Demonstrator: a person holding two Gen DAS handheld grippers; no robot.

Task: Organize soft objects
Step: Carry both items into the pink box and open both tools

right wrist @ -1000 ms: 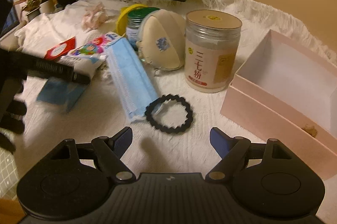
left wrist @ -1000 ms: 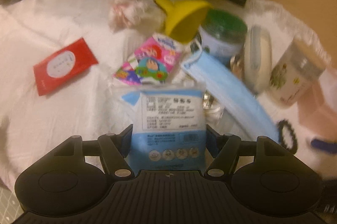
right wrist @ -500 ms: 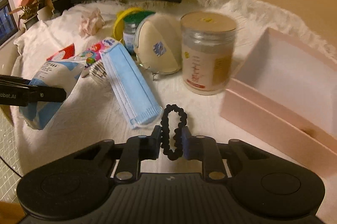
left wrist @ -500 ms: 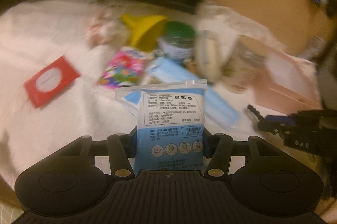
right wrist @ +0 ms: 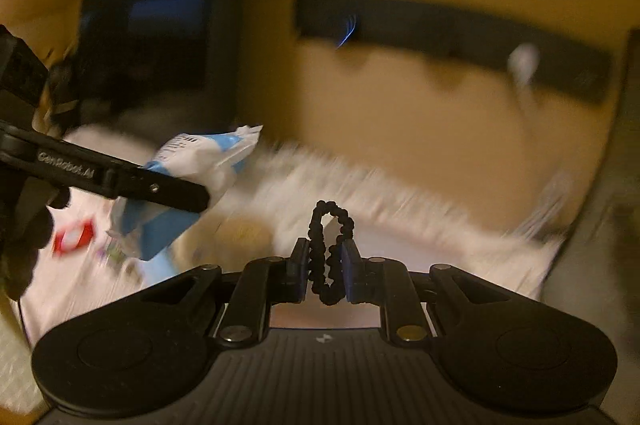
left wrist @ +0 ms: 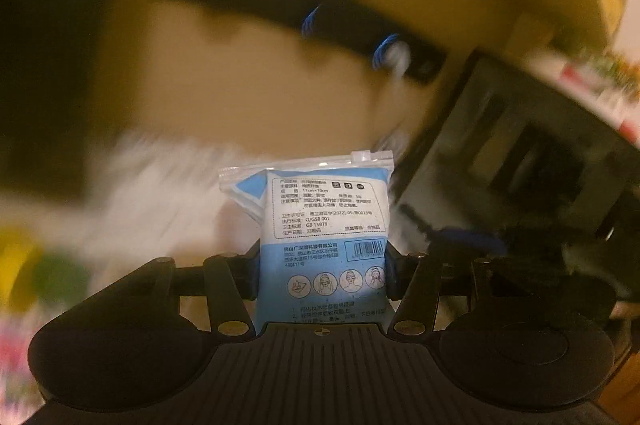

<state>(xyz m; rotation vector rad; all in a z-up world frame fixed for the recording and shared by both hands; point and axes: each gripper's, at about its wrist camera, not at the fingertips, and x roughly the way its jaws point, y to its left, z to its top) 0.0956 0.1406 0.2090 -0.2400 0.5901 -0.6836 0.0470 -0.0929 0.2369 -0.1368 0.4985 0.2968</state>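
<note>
We grip the blue-and-white wipes packet (left wrist: 324, 245) in the left tool (left wrist: 322, 271), low centre of frame; the right tool (right wrist: 326, 271) pinches the black bead bracelet (right wrist: 330, 249). Both are lifted; we should carry them level, clamped firmly. Readable print: "GB 15979", "GenRobot.AI".

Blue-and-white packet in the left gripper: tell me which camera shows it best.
The left wrist view. The blue-and-white packet faces the lens squarely between the left gripper fingers, its printed label sharp. The right wrist view shows the same packet only from the side, crumpled, motion-blurred and partly covered by a finger.
</note>
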